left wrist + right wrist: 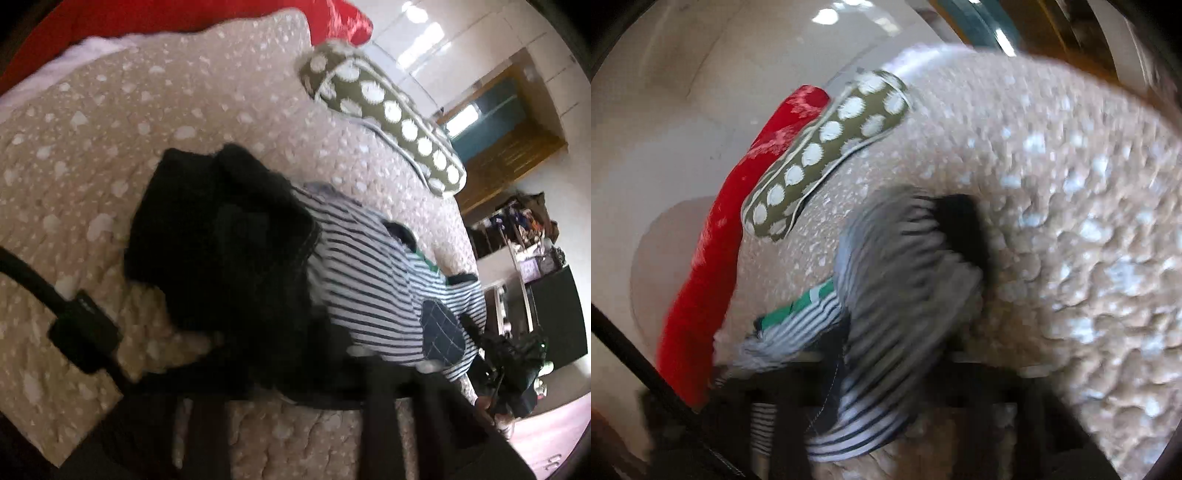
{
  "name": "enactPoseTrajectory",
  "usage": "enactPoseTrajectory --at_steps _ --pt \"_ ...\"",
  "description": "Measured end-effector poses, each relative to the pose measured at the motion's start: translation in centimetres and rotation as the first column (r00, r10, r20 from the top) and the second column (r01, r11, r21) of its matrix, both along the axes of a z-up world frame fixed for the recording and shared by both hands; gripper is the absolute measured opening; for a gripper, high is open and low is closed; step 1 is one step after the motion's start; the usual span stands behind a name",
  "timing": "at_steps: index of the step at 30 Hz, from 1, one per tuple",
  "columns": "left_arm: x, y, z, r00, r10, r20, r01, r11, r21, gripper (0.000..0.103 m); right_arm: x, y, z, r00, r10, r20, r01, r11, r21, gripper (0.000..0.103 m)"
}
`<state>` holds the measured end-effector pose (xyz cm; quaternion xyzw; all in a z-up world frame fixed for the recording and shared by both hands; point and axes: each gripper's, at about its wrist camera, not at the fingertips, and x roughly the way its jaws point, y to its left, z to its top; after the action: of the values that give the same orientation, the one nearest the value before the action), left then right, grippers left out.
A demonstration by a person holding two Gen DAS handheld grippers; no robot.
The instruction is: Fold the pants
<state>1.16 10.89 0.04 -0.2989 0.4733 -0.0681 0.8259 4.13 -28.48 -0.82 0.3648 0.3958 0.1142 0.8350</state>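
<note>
Both claws' grip unreadable in blur; lay striped pants (373,273) flat on bedspread (110,147), clear of black garment (221,236).

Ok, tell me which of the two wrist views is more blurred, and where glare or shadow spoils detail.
Right wrist view: heavier motion blur, smearing the striped garment and the beige bedspread. Left wrist view: sharper, though the black garment is a featureless dark mass, the white cupboards are glared out, and the foreground gripper parts are in shadow.

dark blurred left gripper (295,424), black cable (33,284) with boxy black connector (86,332)
</note>
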Motion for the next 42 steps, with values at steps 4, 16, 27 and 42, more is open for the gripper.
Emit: enactPoseTrajectory --at_steps 4,16,27,42 --pt "-1.6 0.1 1.4 0.999 -0.018 0.042 0.018 1.0 0.009 0.015 -1.8 -0.5 0.6 1.0 -0.014 0.017 0.013 0.999 0.053 0.012" --pt "-6.7 0.5 1.0 1.0 -0.006 -0.012 0.007 0.998 0.069 0.021 -11.1 -1.6 0.9 0.999 -0.033 -0.008 0.033 0.998 -0.062 0.033" --pt "-12.6 3.1 3.6 0.999 0.01 0.053 -0.008 1.0 -0.023 0.032 -17.1 0.3 2.6 0.992 0.114 0.046 -0.098 0.961 -0.26 0.048" --pt "-8.7 -0.2 1.2 0.997 -0.073 -0.012 0.07 0.98 -0.186 0.035 -16.6 14.8 2.9 0.842 0.528 0.113 -0.361 0.706 -0.61 0.048"
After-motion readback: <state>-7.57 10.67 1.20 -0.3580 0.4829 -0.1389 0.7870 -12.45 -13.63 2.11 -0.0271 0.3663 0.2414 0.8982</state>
